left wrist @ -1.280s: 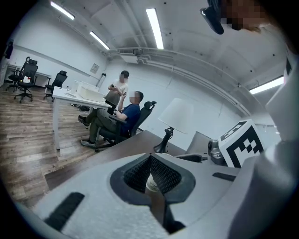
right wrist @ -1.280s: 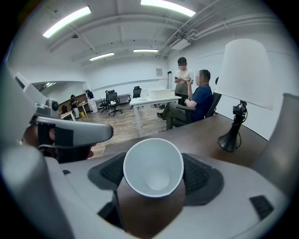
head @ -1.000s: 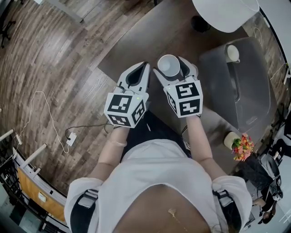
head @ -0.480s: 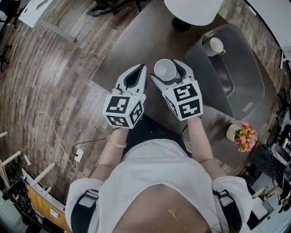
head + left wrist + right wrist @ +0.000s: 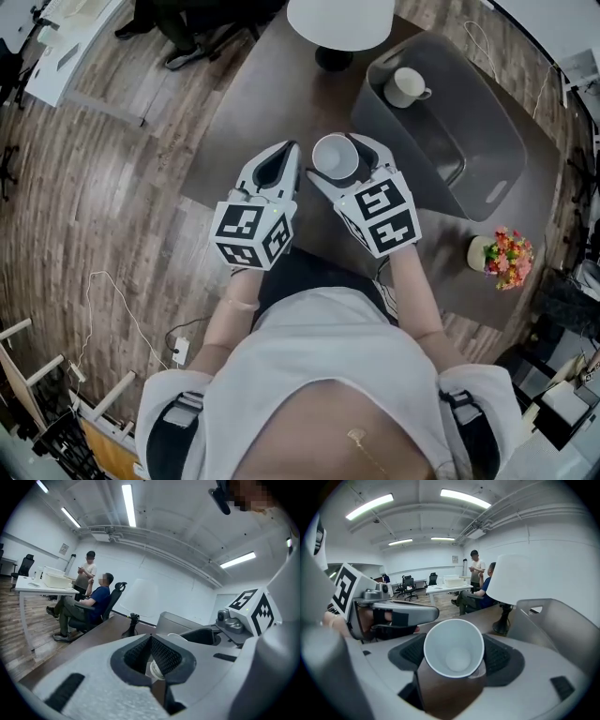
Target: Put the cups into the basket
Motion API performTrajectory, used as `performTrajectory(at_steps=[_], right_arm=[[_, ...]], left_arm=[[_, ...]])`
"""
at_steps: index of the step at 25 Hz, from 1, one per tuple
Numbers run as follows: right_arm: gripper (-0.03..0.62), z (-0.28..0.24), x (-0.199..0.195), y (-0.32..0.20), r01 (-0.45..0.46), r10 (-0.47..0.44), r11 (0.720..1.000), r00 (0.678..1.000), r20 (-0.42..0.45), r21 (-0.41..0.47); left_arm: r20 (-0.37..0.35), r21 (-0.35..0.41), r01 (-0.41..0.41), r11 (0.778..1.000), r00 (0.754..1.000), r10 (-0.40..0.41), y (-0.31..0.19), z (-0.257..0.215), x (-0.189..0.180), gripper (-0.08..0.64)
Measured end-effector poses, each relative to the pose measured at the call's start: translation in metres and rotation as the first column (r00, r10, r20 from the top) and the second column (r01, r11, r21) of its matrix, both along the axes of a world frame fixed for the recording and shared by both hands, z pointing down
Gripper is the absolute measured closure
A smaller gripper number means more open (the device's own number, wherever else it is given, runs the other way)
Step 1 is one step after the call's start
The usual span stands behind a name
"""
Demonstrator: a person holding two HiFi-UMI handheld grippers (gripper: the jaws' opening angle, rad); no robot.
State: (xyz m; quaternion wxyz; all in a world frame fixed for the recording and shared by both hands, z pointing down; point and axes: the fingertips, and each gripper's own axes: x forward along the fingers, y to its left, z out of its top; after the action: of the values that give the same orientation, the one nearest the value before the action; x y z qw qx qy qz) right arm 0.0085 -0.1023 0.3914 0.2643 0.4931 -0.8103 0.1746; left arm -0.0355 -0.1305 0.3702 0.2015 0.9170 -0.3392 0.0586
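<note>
My right gripper (image 5: 345, 161) is shut on a white paper cup (image 5: 335, 156), mouth up, held above the brown table (image 5: 272, 84). In the right gripper view the cup (image 5: 453, 647) sits squeezed between the two dark pads. My left gripper (image 5: 277, 164) hangs just left of it, shut with nothing between its jaws; in its own view (image 5: 152, 665) the ribbed pads meet. The grey basket (image 5: 487, 150) stands to the right and beyond, with a white mug (image 5: 406, 86) lying in its far end.
A white table lamp (image 5: 339, 23) stands at the table's far edge, beside the basket. A small pot of flowers (image 5: 499, 257) sits at the table's right. Two people are by a desk (image 5: 44, 581) across the room. Wooden floor lies to the left.
Both grippers, still side by side, have drifted a little toward me while the view swung left; the basket now lies closer to the held cup. Grip unchanged.
</note>
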Motion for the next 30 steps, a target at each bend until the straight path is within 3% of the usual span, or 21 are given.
performTrajectory(at_steps=[7, 18, 24, 30], right_arm=[[0.218, -0.003, 0.034, 0.028, -0.087, 0.087, 0.996, 0.996, -0.010, -0.006], [0.218, 0.004, 0.085, 0.078, -0.229, 0.229, 0.973, 0.973, -0.016, -0.032], [0.218, 0.001, 0.094, 0.088, -0.228, 0.228, 0.973, 0.973, -0.024, -0.027], [0.218, -0.009, 0.089, 0.099, -0.141, 0.139, 0.988, 0.990, -0.025, -0.059]], left_arm=[[-0.013, -0.009, -0.124, 0.992, 0.992, 0.124, 0.023, 0.000, 0.042, 0.549], [-0.004, -0.015, -0.302, 0.953, 0.953, 0.302, 0.061, 0.004, 0.105, 0.549], [0.005, -0.011, -0.351, 0.936, 0.936, 0.351, 0.073, 0.004, 0.122, 0.549], [0.029, -0.011, -0.372, 0.928, 0.928, 0.373, 0.081, -0.001, 0.121, 0.549]])
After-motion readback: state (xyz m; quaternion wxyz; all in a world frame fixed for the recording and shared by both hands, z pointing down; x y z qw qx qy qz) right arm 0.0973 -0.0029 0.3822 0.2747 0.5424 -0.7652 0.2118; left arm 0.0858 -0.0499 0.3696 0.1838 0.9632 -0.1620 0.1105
